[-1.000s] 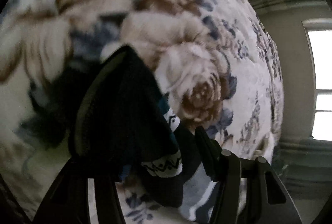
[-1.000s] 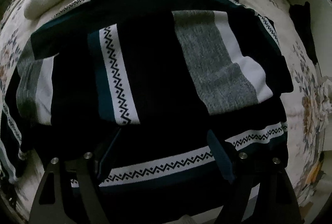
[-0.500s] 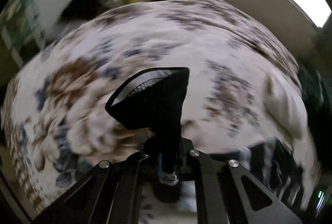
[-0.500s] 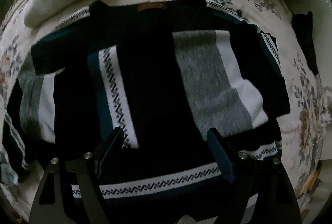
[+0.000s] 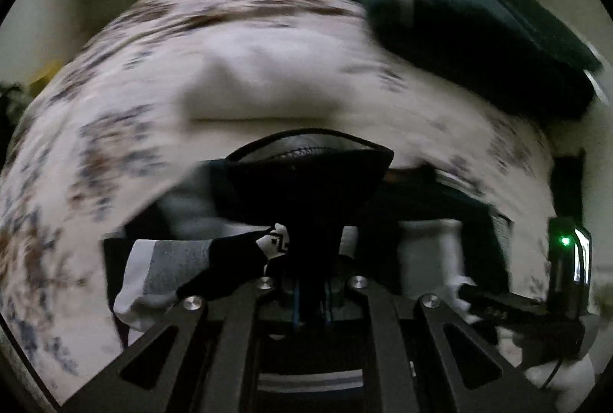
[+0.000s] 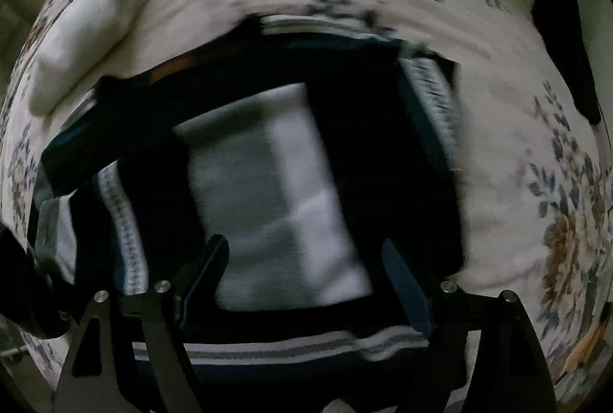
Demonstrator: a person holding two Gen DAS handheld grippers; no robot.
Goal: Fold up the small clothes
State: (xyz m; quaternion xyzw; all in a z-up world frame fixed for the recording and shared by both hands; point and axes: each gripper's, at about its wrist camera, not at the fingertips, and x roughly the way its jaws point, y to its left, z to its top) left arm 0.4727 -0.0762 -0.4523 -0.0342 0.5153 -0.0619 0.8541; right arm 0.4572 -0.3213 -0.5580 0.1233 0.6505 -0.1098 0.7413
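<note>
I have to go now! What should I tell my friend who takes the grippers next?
Left gripper: shut on a dark sleeve cuff of the patterned sweater, lifted over it.
Right gripper: open, empty, pointing down over the sweater.
The sweater lies on the floral bedspread, beside a white folded cloth.
Done: one sleeve looks folded across the body.
Left: lay the held sleeve down, then probably fold the body.

Under my work I see a floral bedspread [image 6: 517, 152], a white pillow [image 6: 88, 41] and a dark folded blanket [image 5: 479, 41].
</note>
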